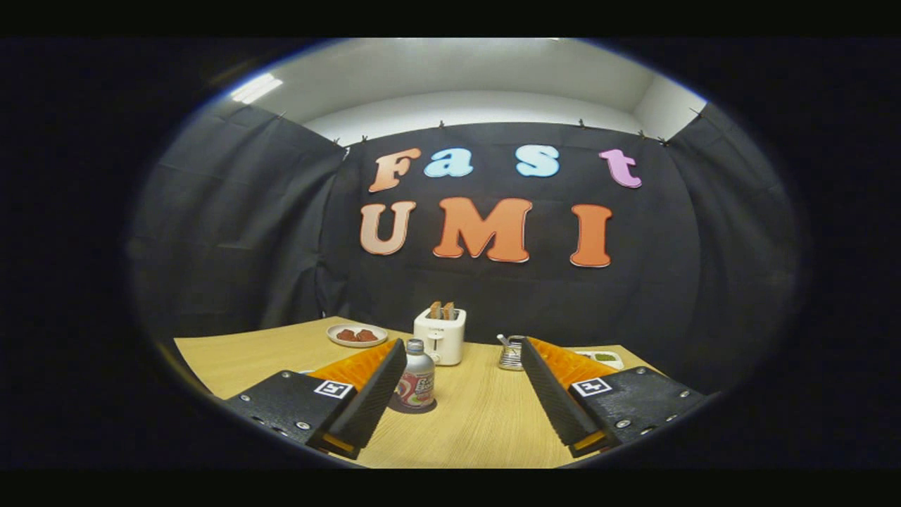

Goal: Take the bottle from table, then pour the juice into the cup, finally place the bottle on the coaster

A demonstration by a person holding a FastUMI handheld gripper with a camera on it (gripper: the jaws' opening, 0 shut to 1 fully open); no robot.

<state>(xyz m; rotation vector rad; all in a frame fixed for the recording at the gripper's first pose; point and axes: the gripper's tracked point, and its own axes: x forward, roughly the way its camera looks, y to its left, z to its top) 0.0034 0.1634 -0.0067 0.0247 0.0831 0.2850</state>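
While the gripper [461, 366] hangs above the near part of the table [486, 422] with its fingers spread wide and nothing between them, the bottle [417, 382] stands upright on a dark round coaster [414, 405], just ahead of the left finger and close to its inner face. Judging by that, the last step looks done, or else the pick has not begun; I cannot tell which. A metal cup [510, 353] sits beyond the right finger, well apart from the bottle, with a toaster [440, 335] between and behind them and a plate [357, 335] further left. If the bottle is to be taken, centre the open fingers on its body, below the cap, come in level, and close gently so it stays upright on the coaster
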